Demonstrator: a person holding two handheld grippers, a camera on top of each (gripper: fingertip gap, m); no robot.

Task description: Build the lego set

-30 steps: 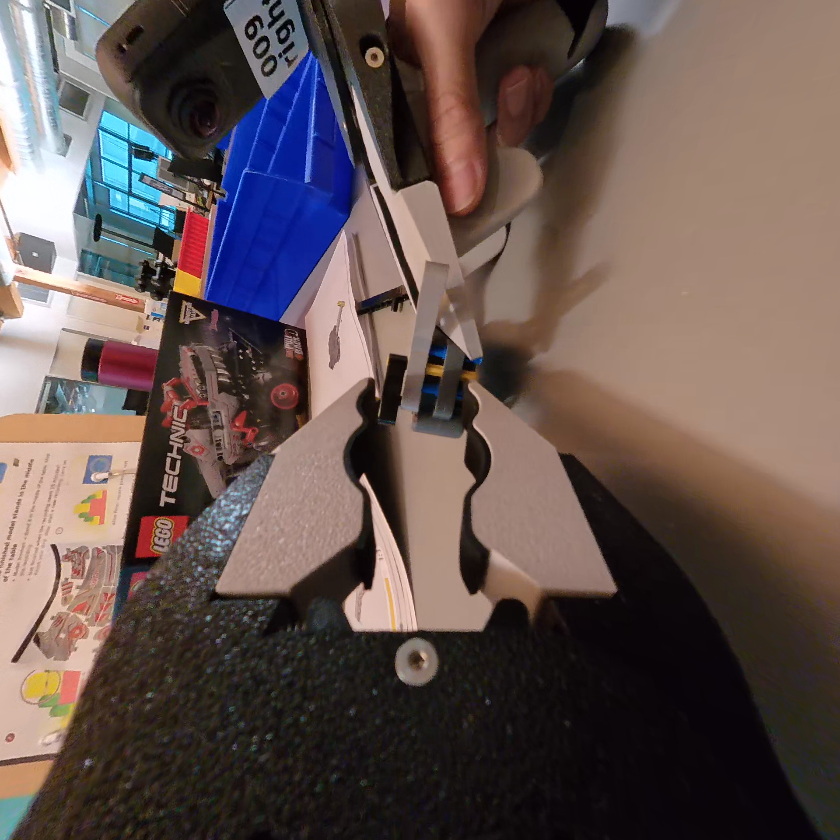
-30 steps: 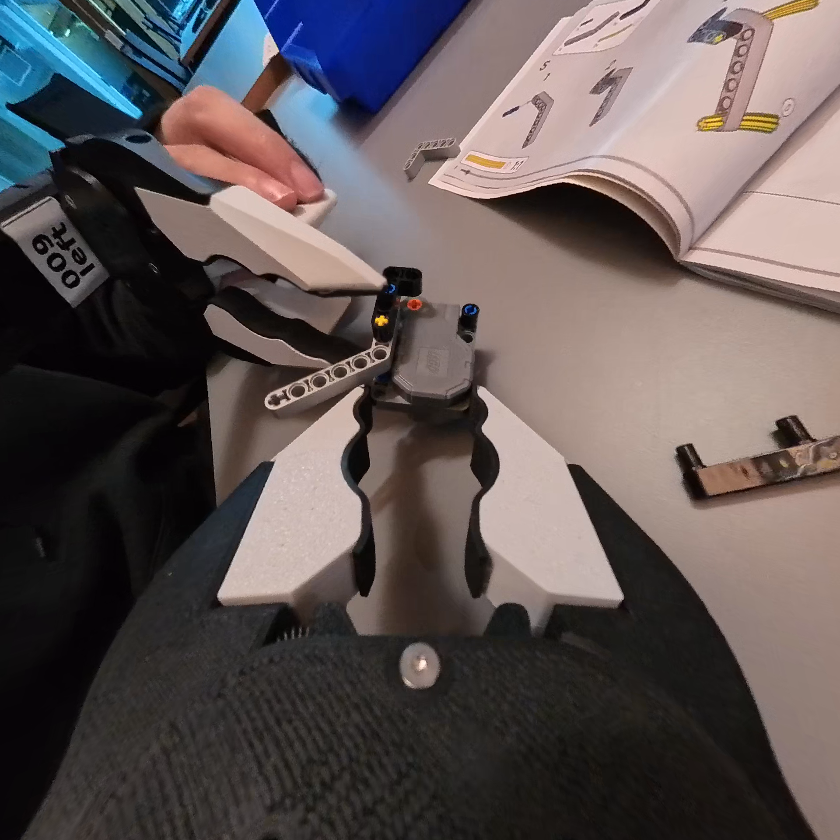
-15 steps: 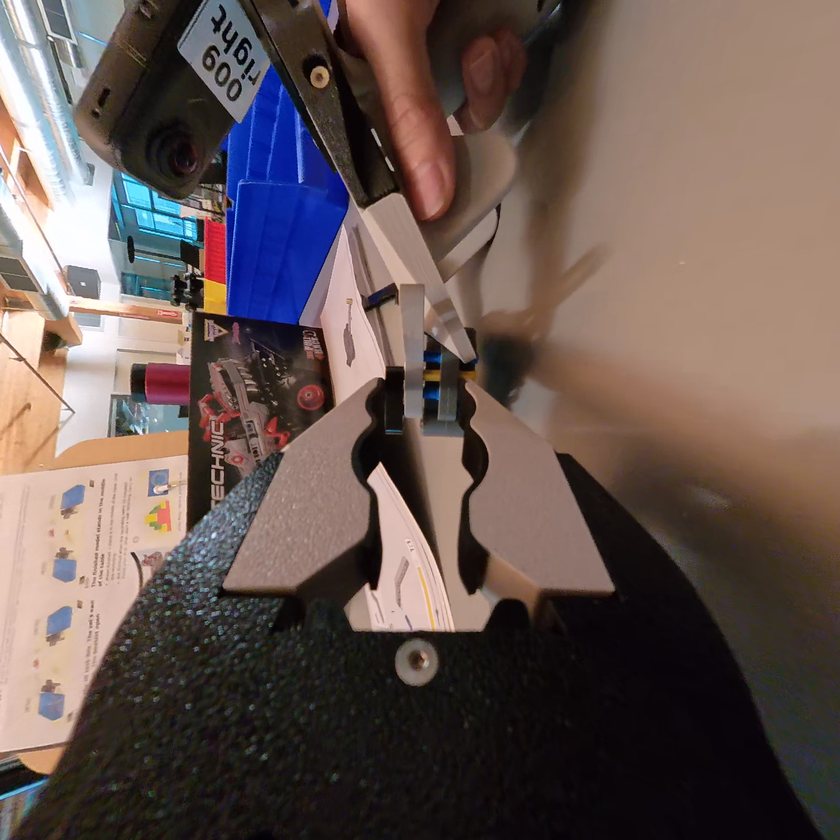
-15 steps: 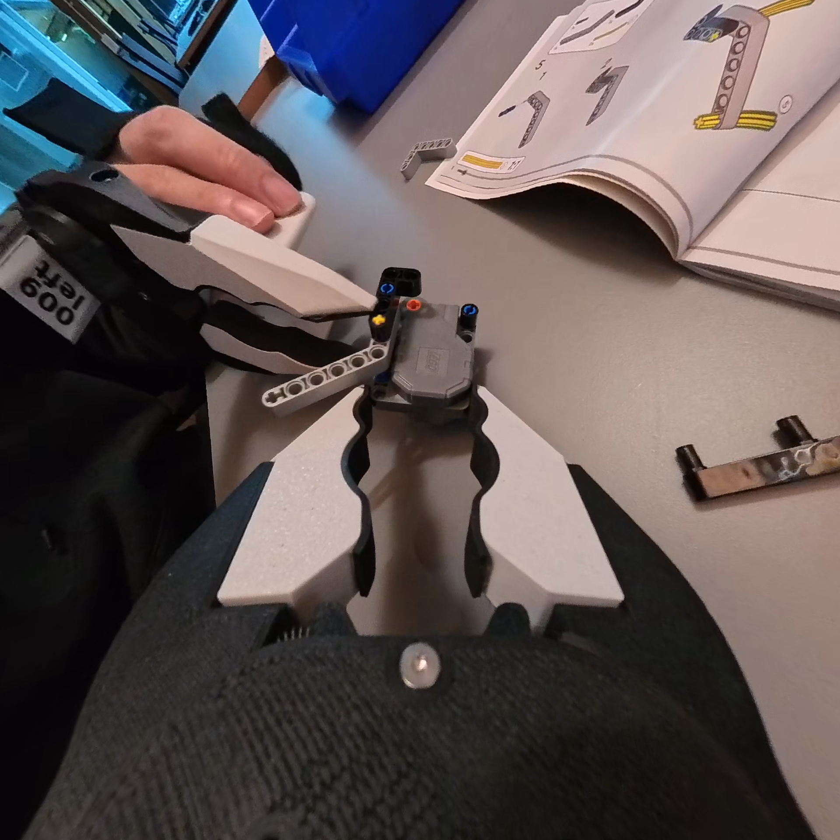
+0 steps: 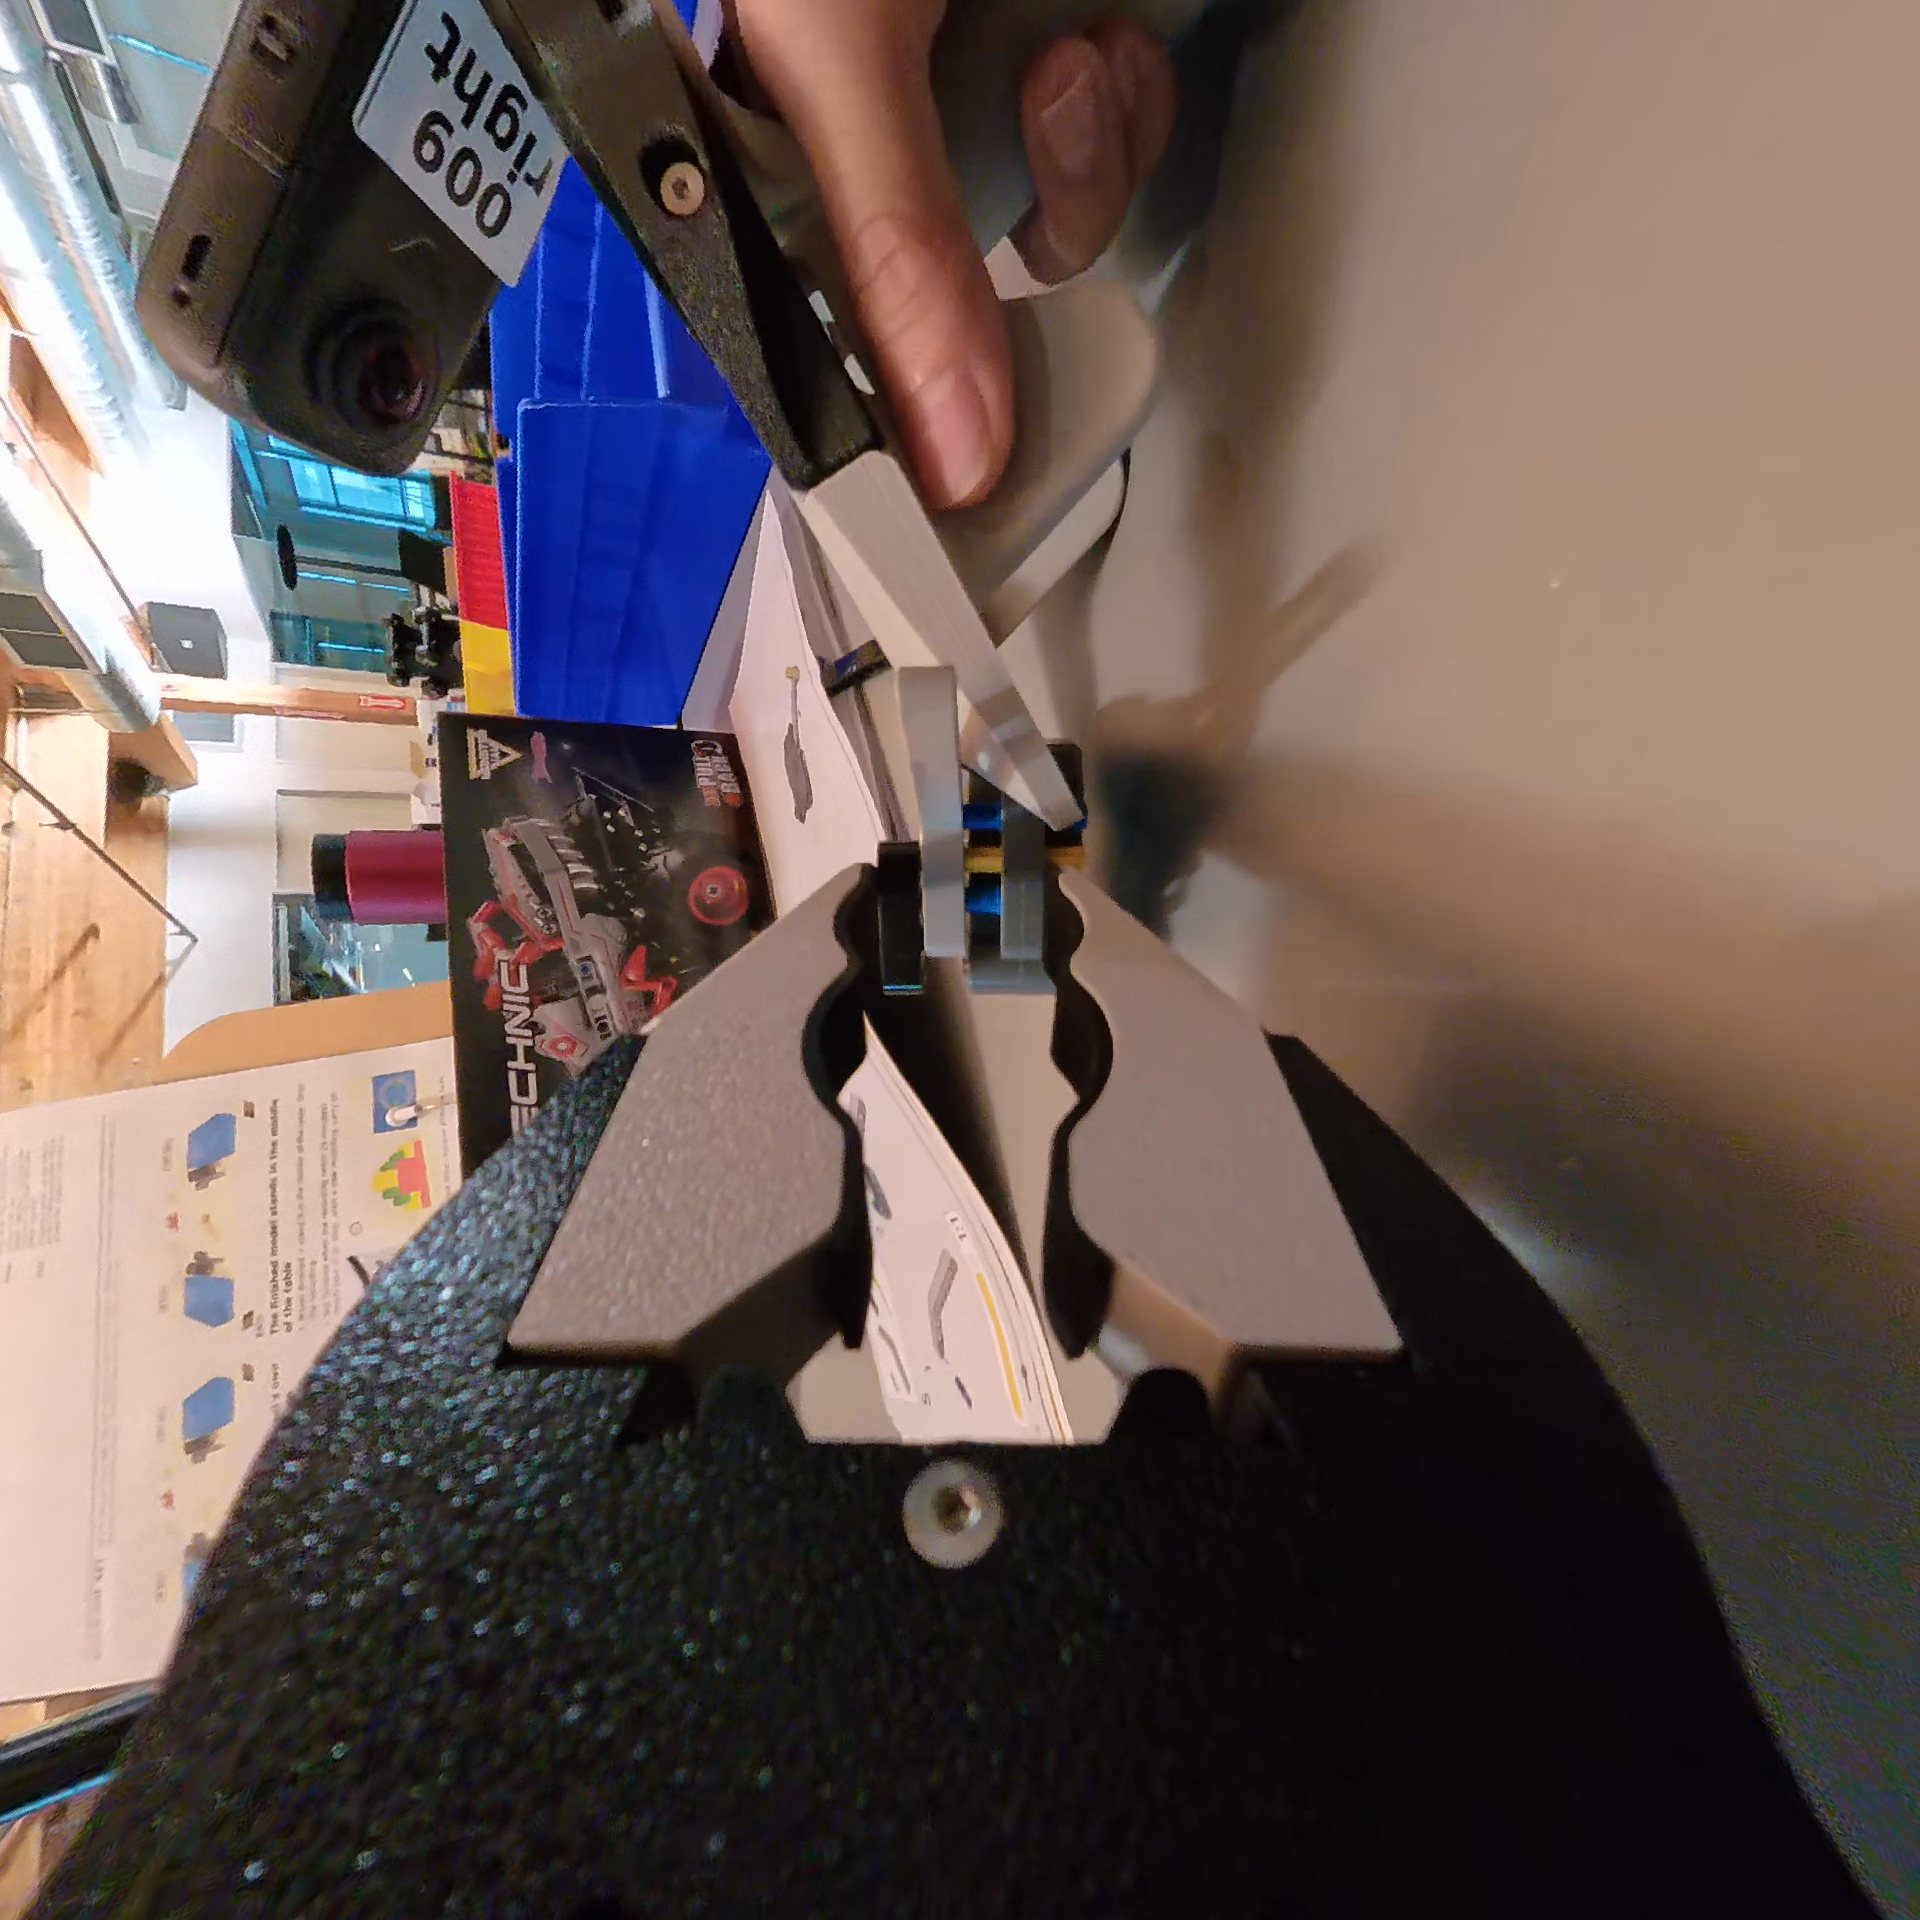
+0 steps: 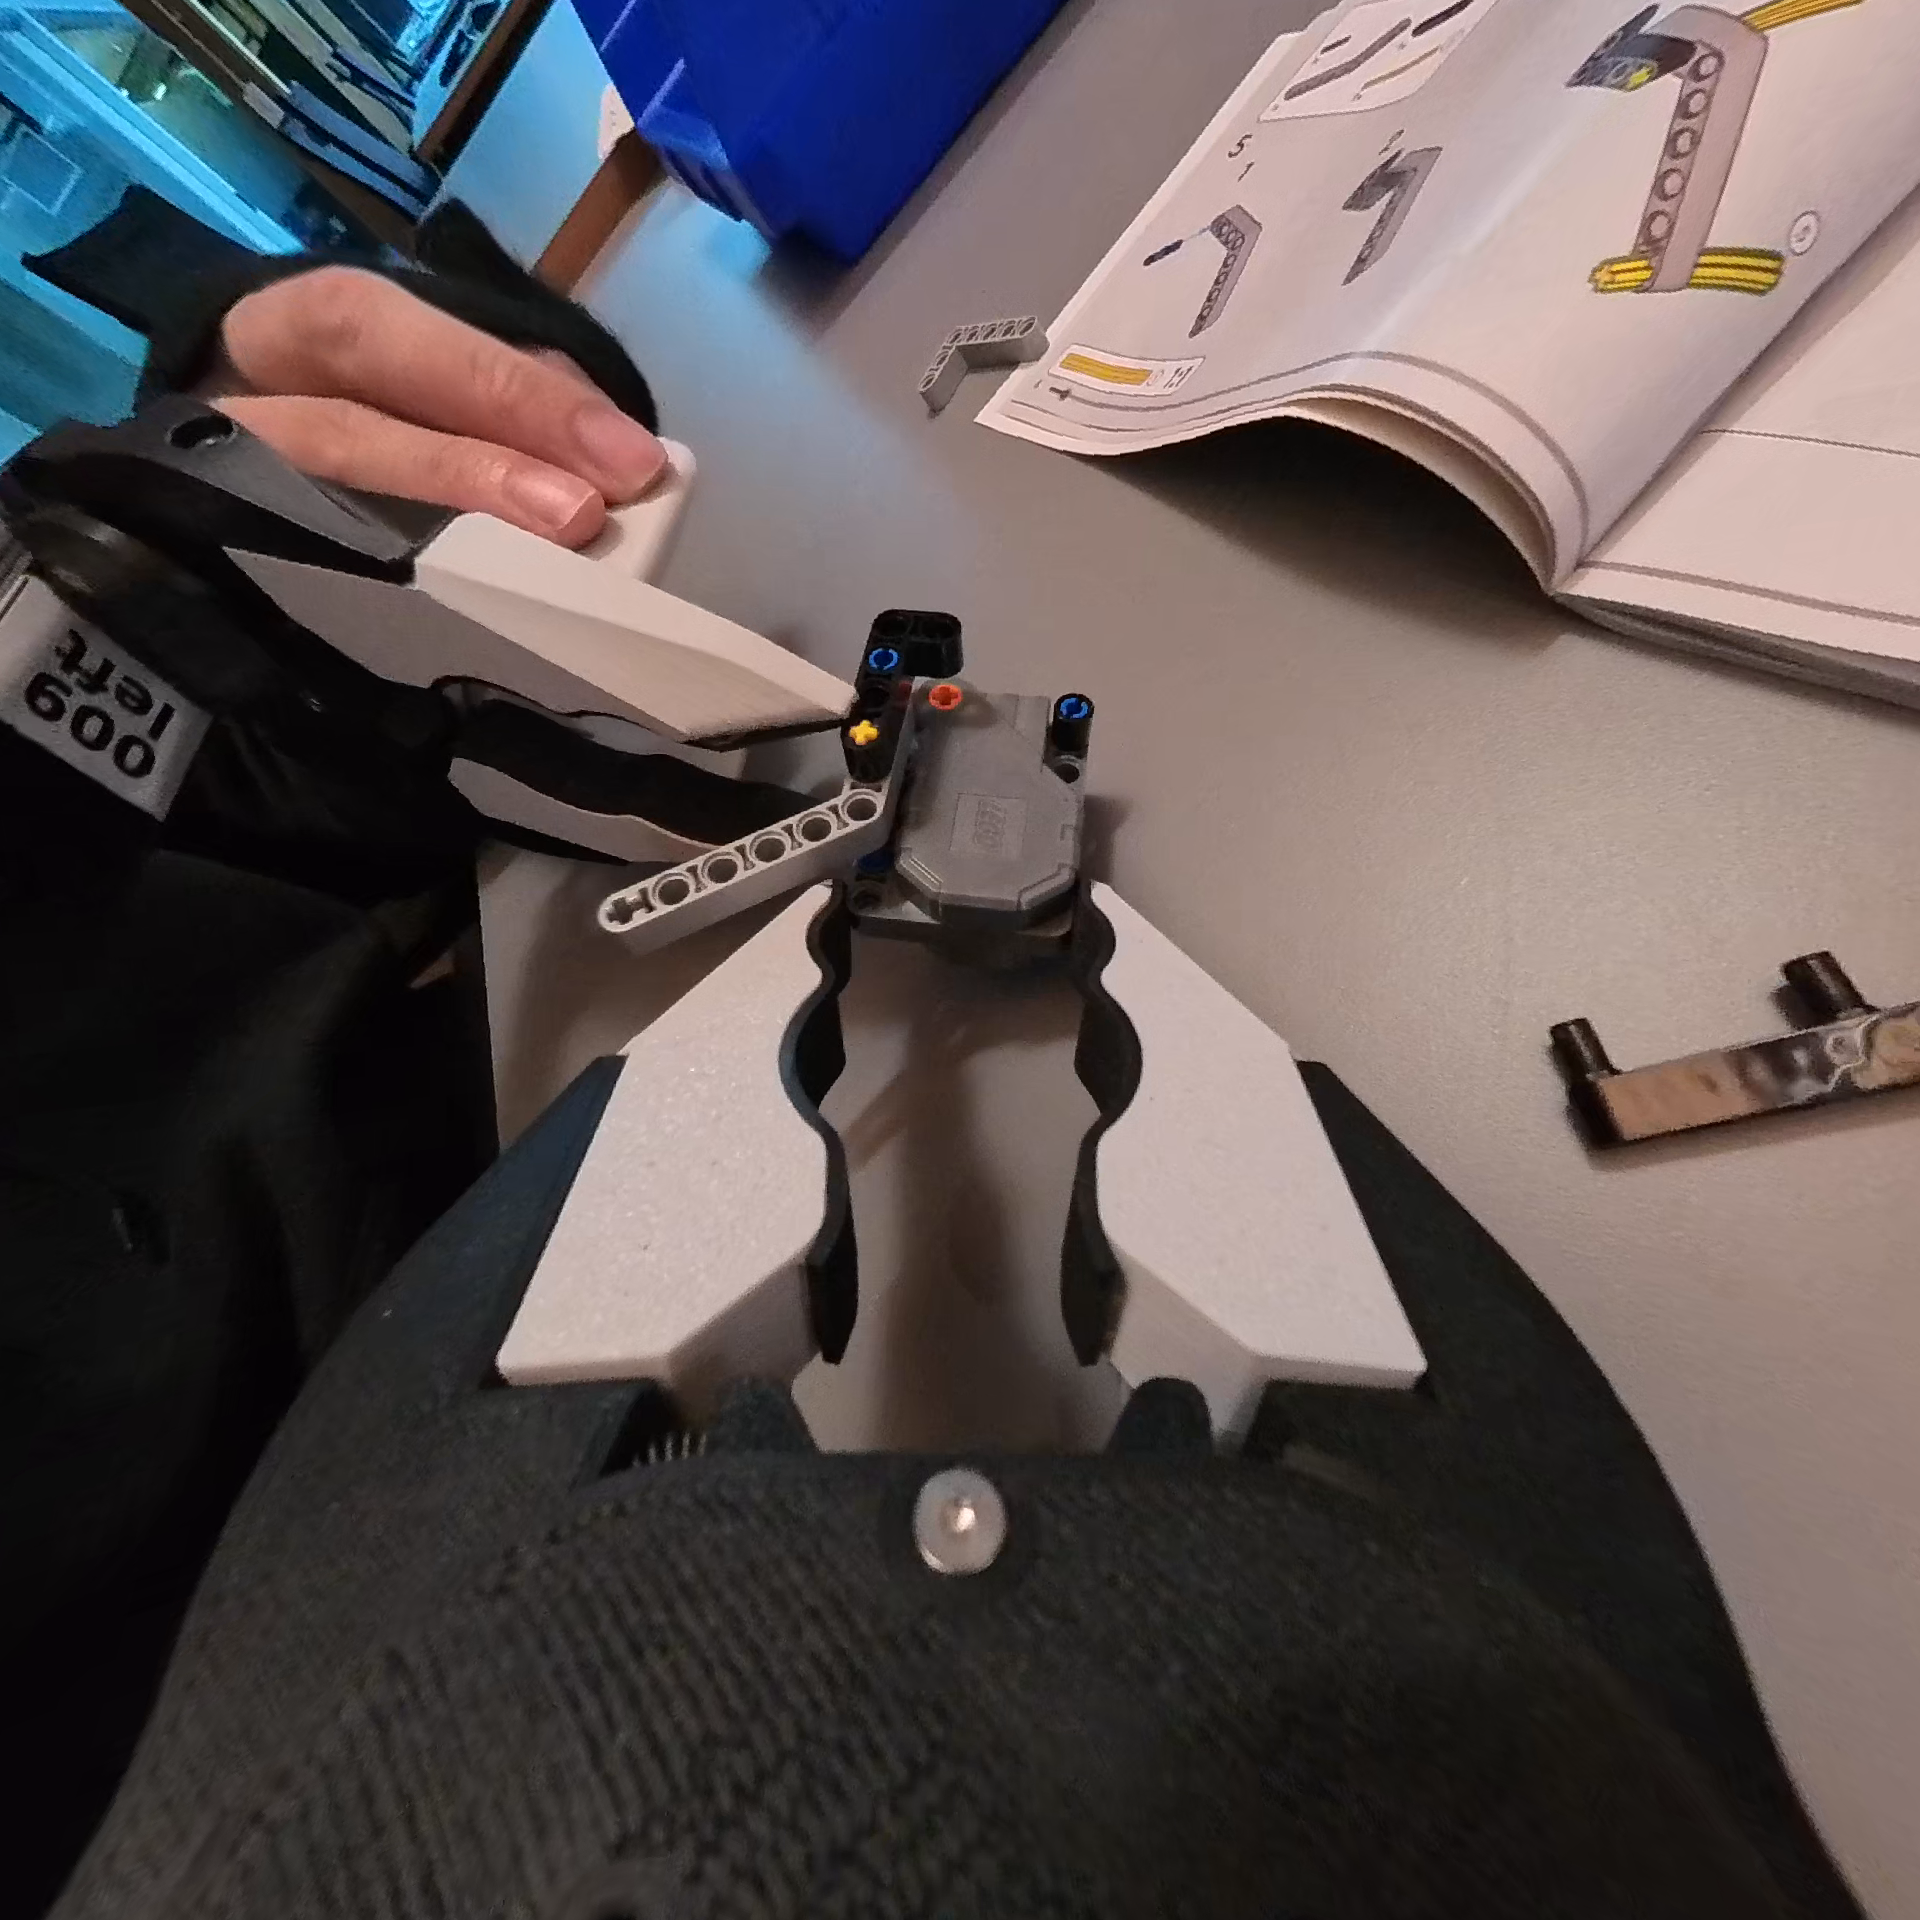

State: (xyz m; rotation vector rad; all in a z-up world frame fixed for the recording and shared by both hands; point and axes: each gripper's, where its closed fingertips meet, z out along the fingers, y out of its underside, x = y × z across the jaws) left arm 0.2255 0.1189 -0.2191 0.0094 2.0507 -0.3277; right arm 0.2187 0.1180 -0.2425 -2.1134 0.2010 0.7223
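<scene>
A small lego assembly is held above the grey table (image 6: 1351,831): a dark grey block (image 6: 987,821), a light grey holed beam (image 6: 748,862) slanting left, and a black connector (image 6: 914,639) with blue, yellow and orange pins. My right gripper (image 6: 961,914) is shut on the dark grey block. My left gripper (image 6: 821,764) comes in from the left and pinches the black connector and beam. In the left wrist view my left gripper (image 5: 966,904) clamps the stack of black connector (image 5: 899,925), beam (image 5: 935,810) and dark grey part (image 5: 1023,904). The right gripper (image 5: 1039,790) reaches in from above.
An open instruction booklet (image 6: 1558,260) lies at the back right, with a loose grey angled beam (image 6: 982,348) beside it. A dark shiny piece with two pins (image 6: 1745,1070) lies to the right. Blue bins (image 5: 623,520), the set box (image 5: 603,904) and a printed sheet (image 5: 156,1351) lie beyond.
My left gripper has swung a little around the assembly while still pinching it, and the beam now looks more upright in its view. The right gripper has kept the block steady.
</scene>
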